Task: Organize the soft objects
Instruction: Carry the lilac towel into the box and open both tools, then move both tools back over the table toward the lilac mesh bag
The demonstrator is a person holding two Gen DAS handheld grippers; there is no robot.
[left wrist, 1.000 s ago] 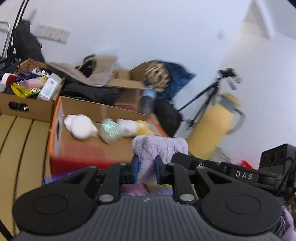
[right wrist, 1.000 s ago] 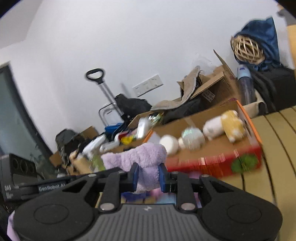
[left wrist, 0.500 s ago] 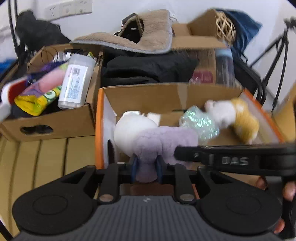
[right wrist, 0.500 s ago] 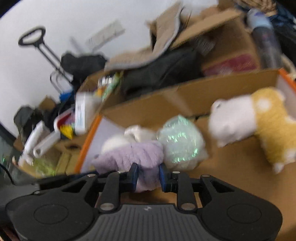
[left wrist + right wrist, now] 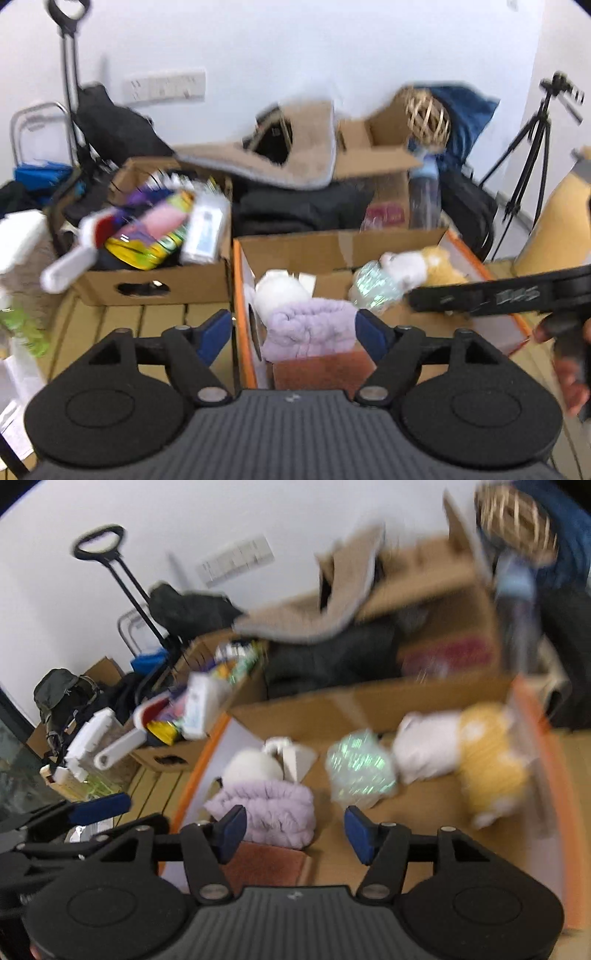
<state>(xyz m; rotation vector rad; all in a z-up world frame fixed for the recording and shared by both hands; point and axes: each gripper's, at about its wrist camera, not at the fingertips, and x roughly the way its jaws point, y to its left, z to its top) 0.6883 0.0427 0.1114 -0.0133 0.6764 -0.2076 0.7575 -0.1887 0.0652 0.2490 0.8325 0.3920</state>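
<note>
A fluffy lilac cloth (image 5: 309,328) (image 5: 269,810) lies bunched in the near left corner of the orange-rimmed cardboard box (image 5: 243,295) (image 5: 550,775), resting against a rust-brown folded cloth (image 5: 262,864). My left gripper (image 5: 293,334) hangs just above it with its jaws opening, the blue pads clear of the cloth. In the right wrist view my right gripper (image 5: 293,829) is also opening, with the cloth's right end between its pads and untouched. Deeper in the box lie a white plush ball (image 5: 282,293), a shiny green ball (image 5: 360,771) and a white-and-yellow plush toy (image 5: 465,746).
A second cardboard box (image 5: 155,284) full of bottles and packets stands to the left. Behind are a beige mat (image 5: 295,162), black bags, another carton (image 5: 380,166), a trolley handle (image 5: 68,44) and a tripod (image 5: 532,147). Both boxes rest on a slatted wooden surface (image 5: 147,325).
Both grippers carried the lilac cloth over the orange-rimmed box and spread their jaws; the cloth dropped out of both grips into the box's near left corner.
</note>
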